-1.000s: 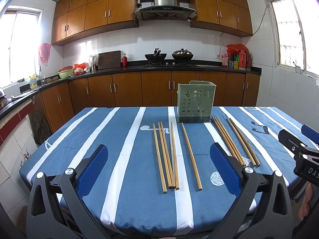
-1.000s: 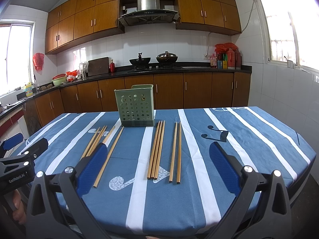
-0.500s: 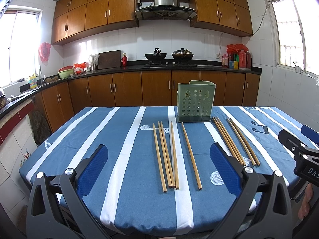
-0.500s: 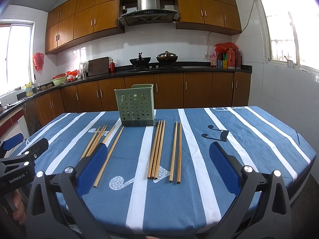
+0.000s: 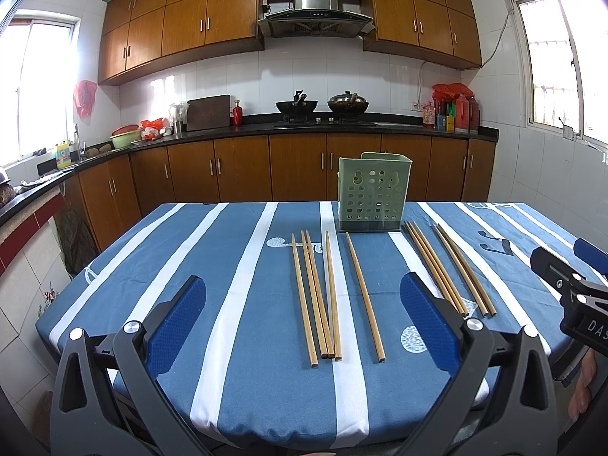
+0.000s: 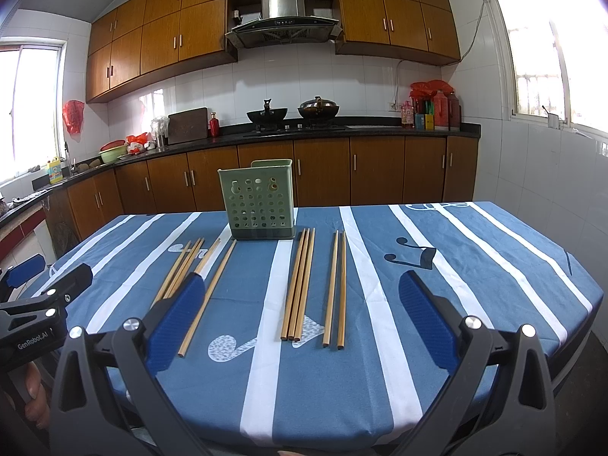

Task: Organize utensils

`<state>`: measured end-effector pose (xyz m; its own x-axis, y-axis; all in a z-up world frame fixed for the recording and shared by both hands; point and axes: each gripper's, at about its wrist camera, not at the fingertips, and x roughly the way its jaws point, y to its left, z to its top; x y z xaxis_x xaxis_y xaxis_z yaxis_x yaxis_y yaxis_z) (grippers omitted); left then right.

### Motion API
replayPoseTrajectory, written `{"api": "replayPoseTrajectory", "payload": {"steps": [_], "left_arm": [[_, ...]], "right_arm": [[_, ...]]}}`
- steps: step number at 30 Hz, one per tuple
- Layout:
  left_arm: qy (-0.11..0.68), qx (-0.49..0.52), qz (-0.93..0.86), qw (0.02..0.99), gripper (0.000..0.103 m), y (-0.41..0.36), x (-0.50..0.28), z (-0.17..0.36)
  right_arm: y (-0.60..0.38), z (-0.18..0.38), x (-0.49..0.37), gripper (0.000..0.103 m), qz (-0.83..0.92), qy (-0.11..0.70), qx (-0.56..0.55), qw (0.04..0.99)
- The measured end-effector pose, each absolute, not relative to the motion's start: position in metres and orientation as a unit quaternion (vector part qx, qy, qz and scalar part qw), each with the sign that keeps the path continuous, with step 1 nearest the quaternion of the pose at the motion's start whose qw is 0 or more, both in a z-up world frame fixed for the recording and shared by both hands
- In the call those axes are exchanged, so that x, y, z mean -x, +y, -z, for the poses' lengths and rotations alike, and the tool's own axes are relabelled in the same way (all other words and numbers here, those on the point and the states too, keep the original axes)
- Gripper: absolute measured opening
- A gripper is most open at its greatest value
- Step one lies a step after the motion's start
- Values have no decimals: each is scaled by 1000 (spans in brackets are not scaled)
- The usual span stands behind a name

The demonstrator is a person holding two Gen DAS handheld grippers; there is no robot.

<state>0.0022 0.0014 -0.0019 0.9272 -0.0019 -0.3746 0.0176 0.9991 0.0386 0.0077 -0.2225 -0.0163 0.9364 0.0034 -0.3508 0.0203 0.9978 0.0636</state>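
A pale green perforated utensil holder stands upright at the far middle of the blue striped table. Wooden chopsticks lie flat in front of it: several in a left group, a single one, and two more groups on the right. My left gripper hovers open above the near edge, nothing between its fingers. My right gripper is likewise open and holds nothing. Each gripper shows at the other view's edge.
Behind the table runs a dark kitchen counter with wooden cabinets, two woks on the stove and bottles at the right. Windows flank both sides. A person's fingers hold the right gripper's handle.
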Motion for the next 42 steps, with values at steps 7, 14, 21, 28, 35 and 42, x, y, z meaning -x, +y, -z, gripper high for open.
{"api": "replayPoseTrajectory", "payload": {"steps": [7,14,21,28,35,42], "left_arm": [[191,-21,5,981,101,2,-4,3],[197,-20,2,980,101,1,-7,6],[234,-14,-17,972,101,7,-24,17],[293,22,-18,956,101,30,-46,32],[338,39,-29,940,101,49,-74,41],[369,35,-19,928,77,54,-97,48]], "right_arm": [[-223,17,-8,99,4,179,-33,983],[-222,18,-10,99,7,182,-32,983],[-234,33,-33,99,21,235,-48,971],[-267,53,-71,95,53,302,-112,945],[-287,73,-123,56,76,377,-131,914],[-282,91,-162,32,56,418,-124,898]]}}
